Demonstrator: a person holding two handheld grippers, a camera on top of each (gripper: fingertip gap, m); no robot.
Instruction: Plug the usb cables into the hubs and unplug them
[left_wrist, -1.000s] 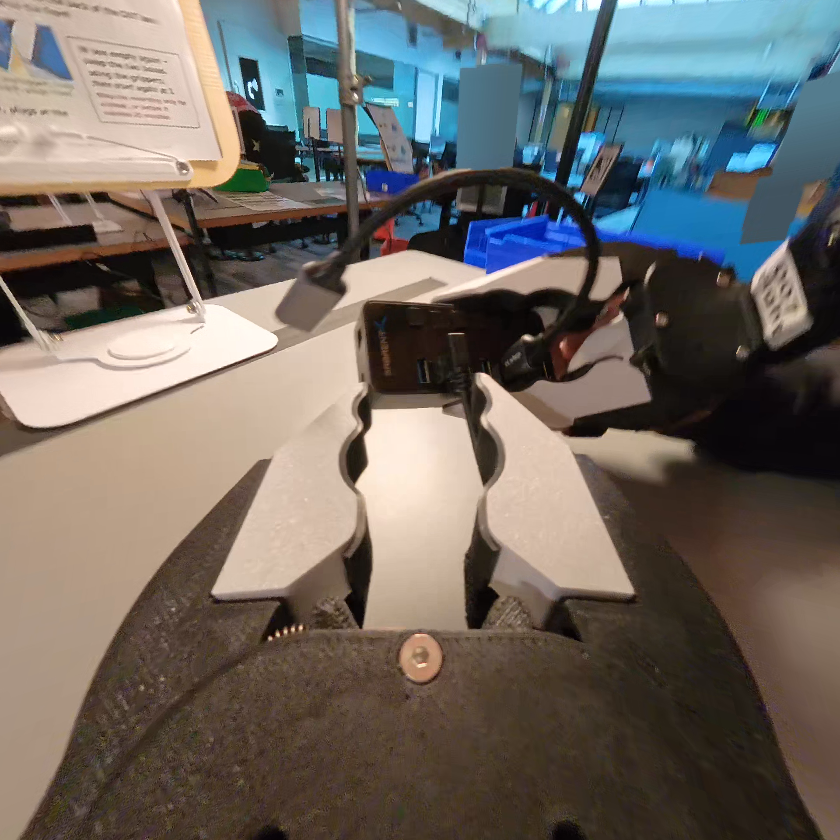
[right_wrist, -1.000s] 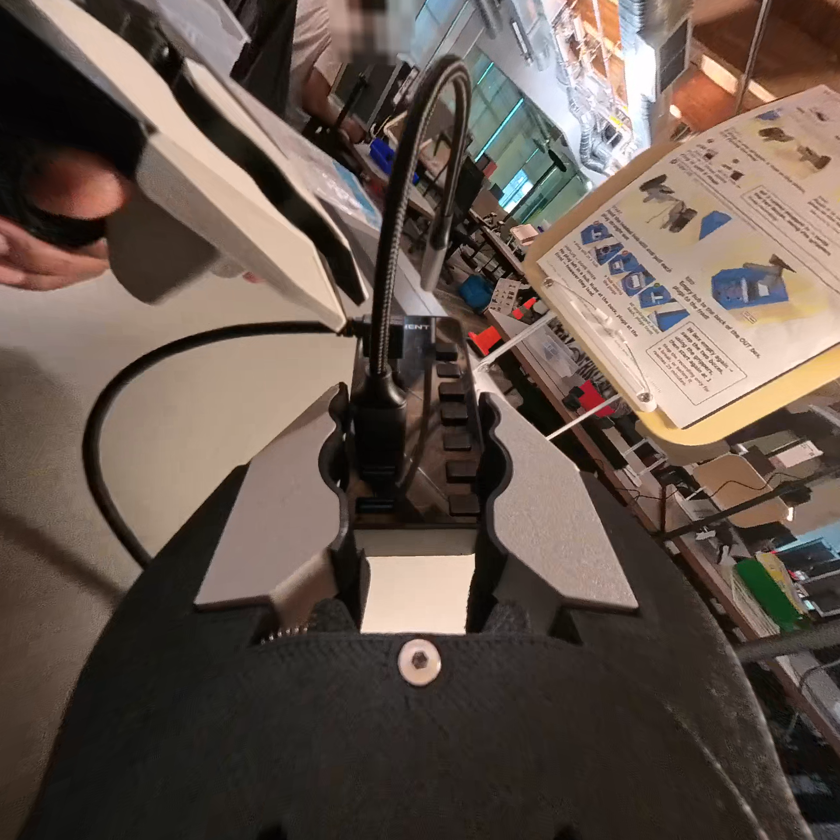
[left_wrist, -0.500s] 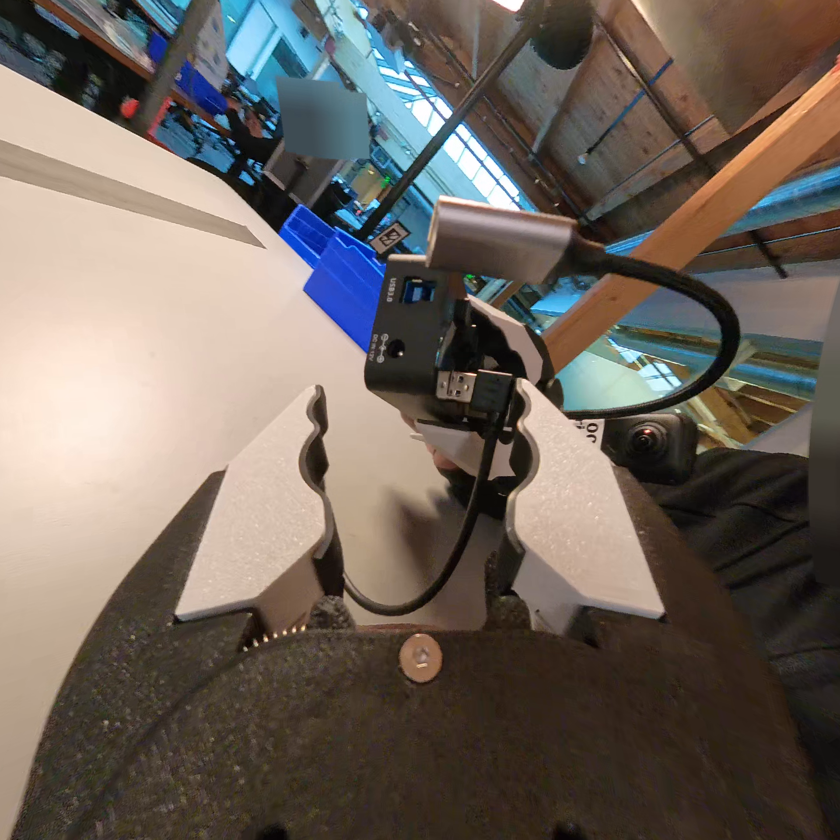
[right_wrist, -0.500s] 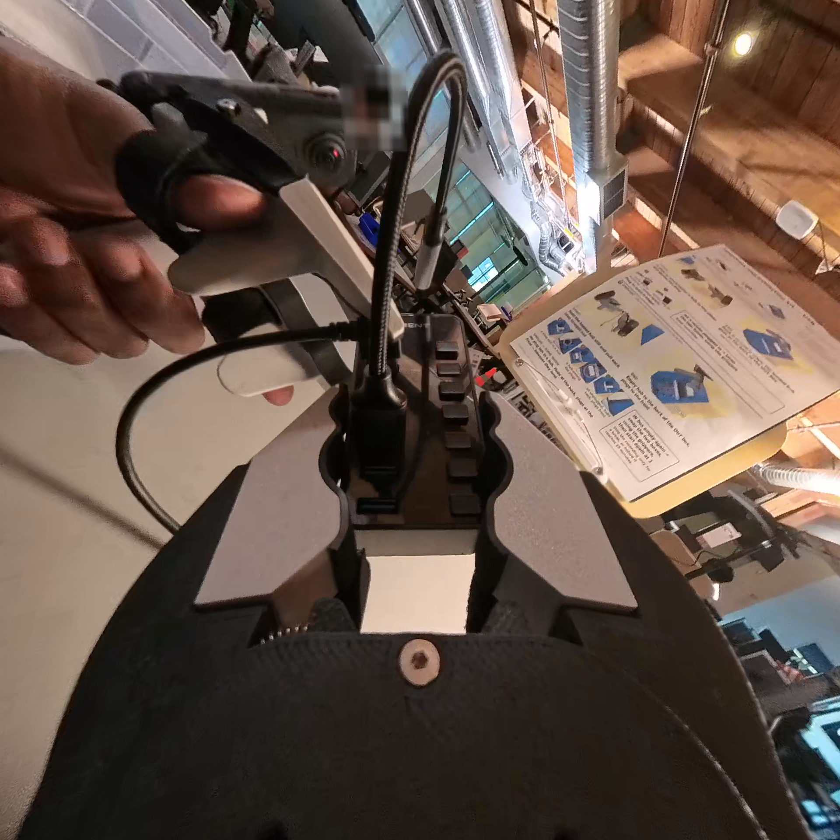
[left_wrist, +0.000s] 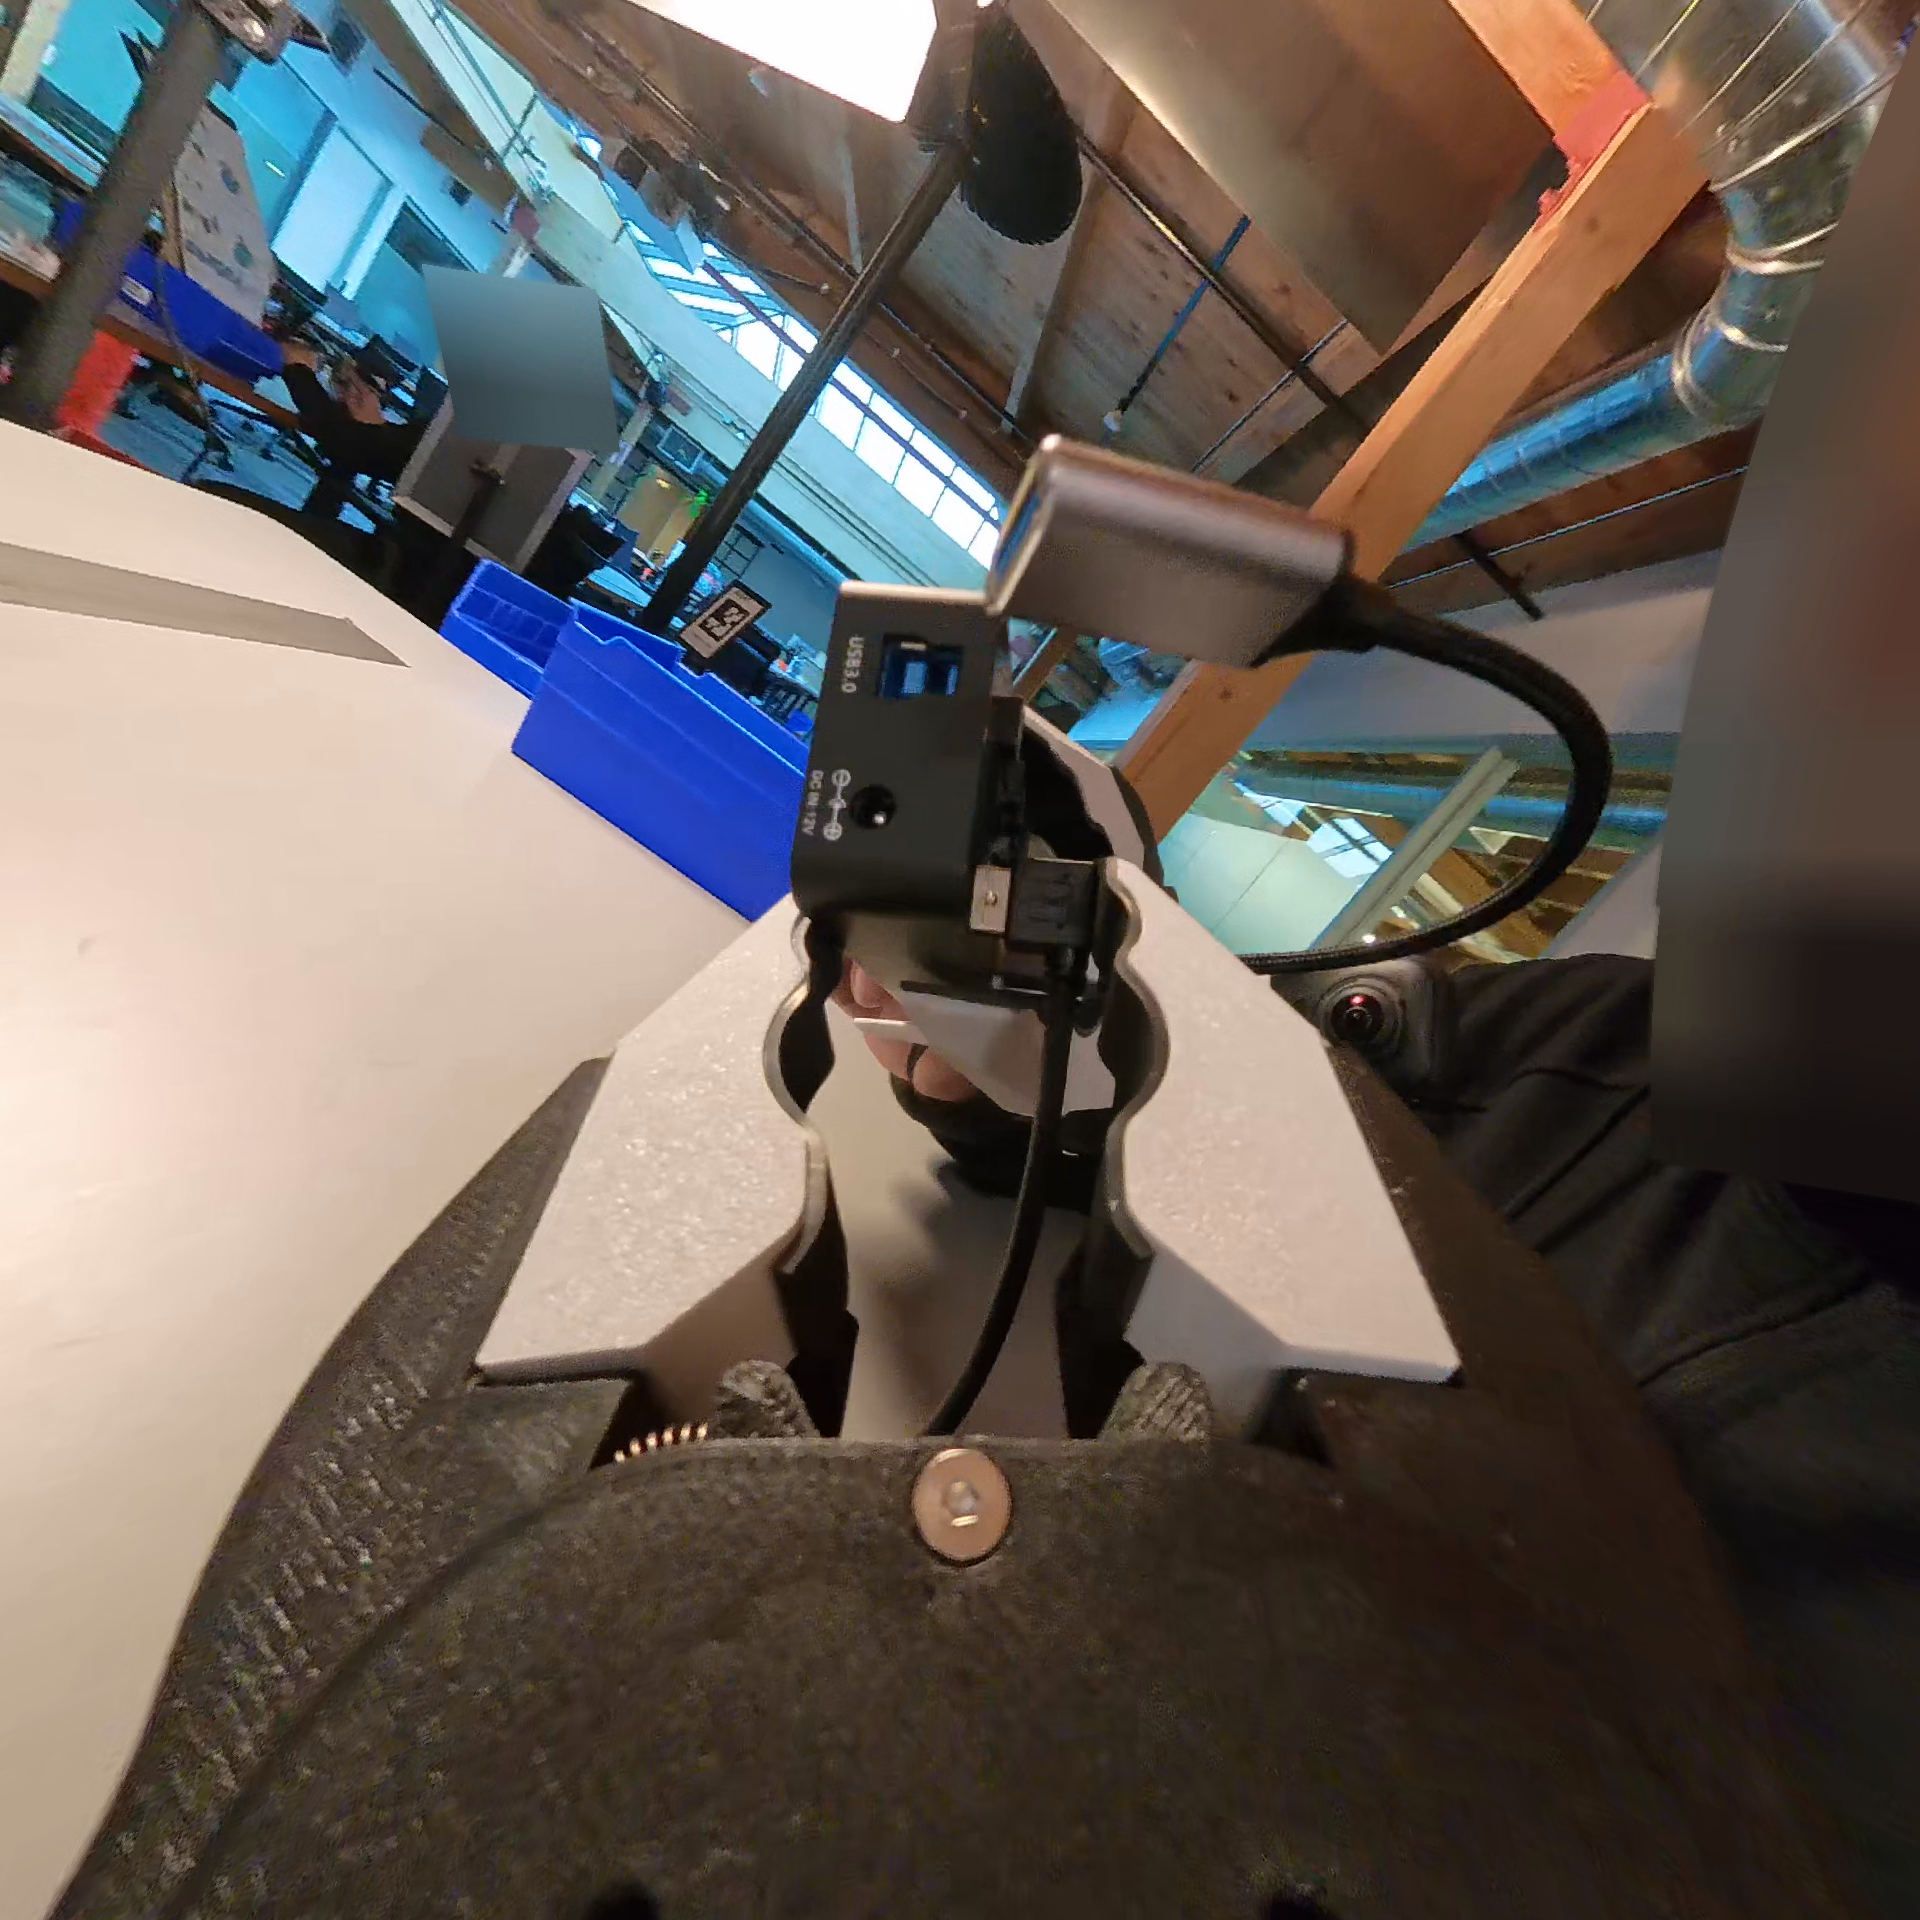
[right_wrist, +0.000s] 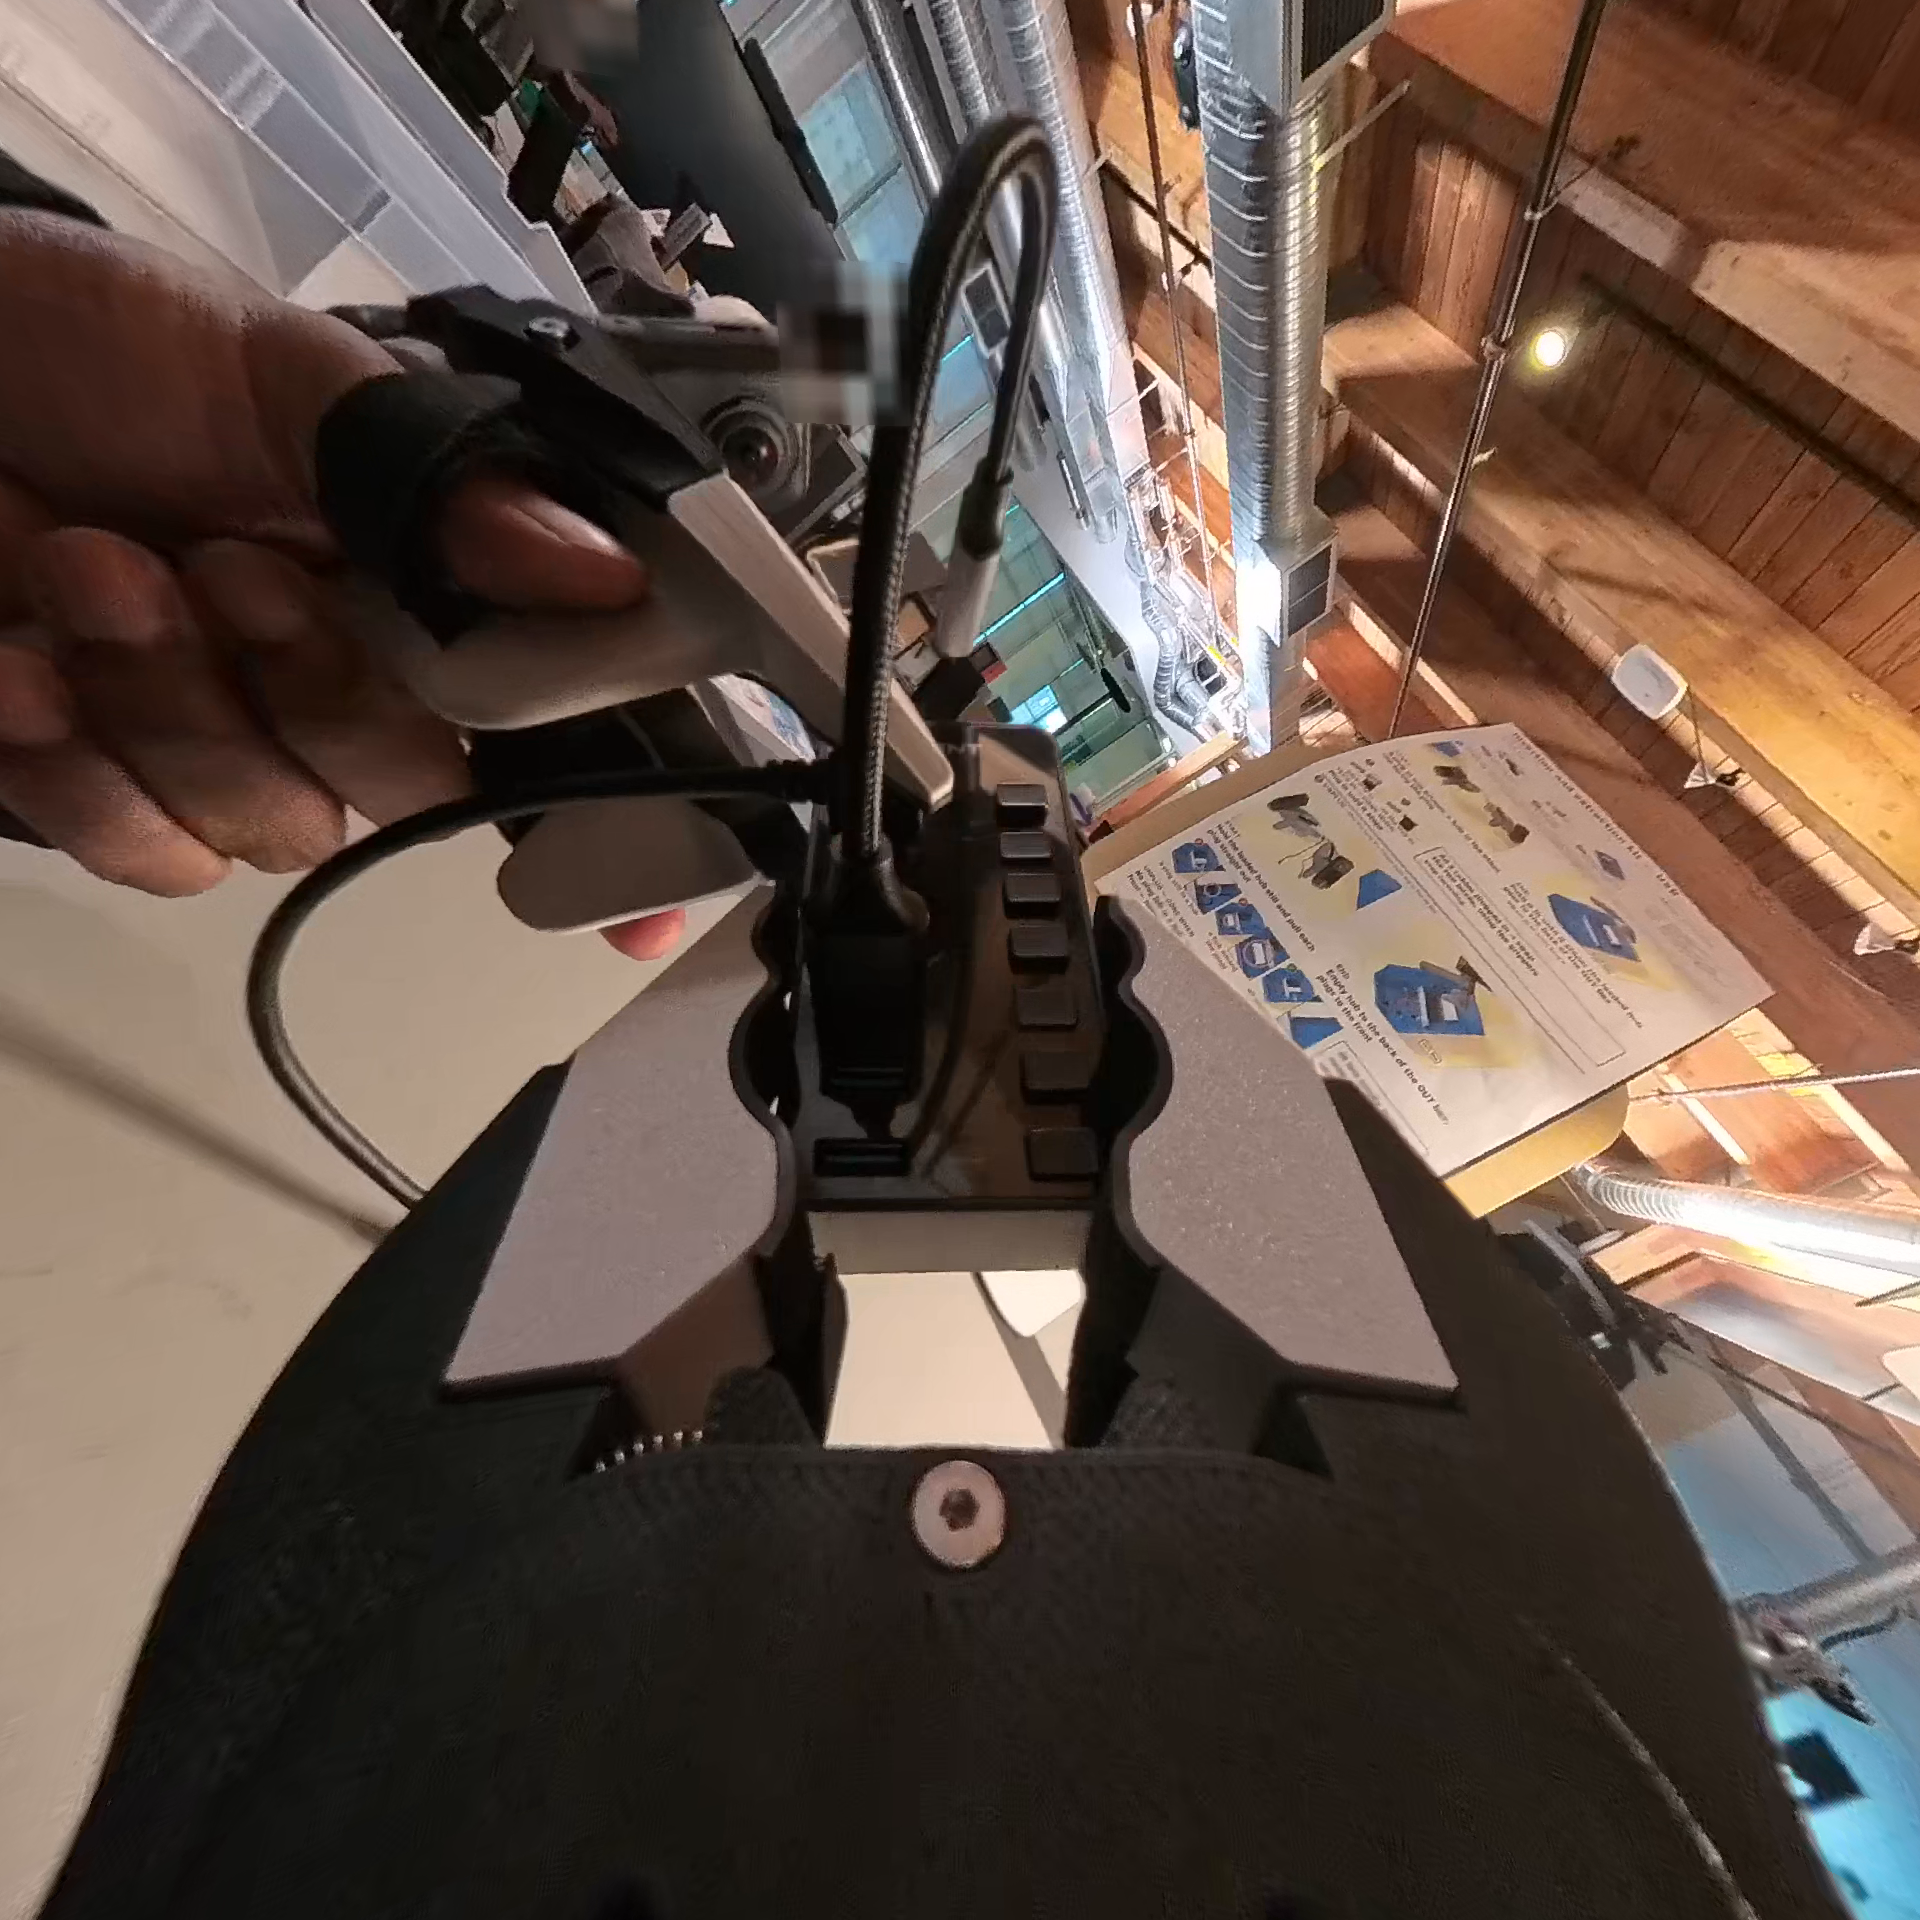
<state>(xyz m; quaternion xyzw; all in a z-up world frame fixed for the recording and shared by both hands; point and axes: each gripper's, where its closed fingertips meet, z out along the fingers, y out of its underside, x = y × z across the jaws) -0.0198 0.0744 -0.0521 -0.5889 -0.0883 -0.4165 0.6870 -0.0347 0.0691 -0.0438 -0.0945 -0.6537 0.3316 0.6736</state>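
Black, thin cable with its rectangular plug sat between the left gripper's fingers, which closed around it beside the black boxy USB hub. Farther right, the right gripper clamped that hub's sides, held above the white table, a braided cable with a silver connector arching from it.

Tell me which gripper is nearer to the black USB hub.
Right. The right gripper is clamped on the hub, its fingers touching both long sides. The left gripper is at the hub's far end, closing on the thin cable's plug there.
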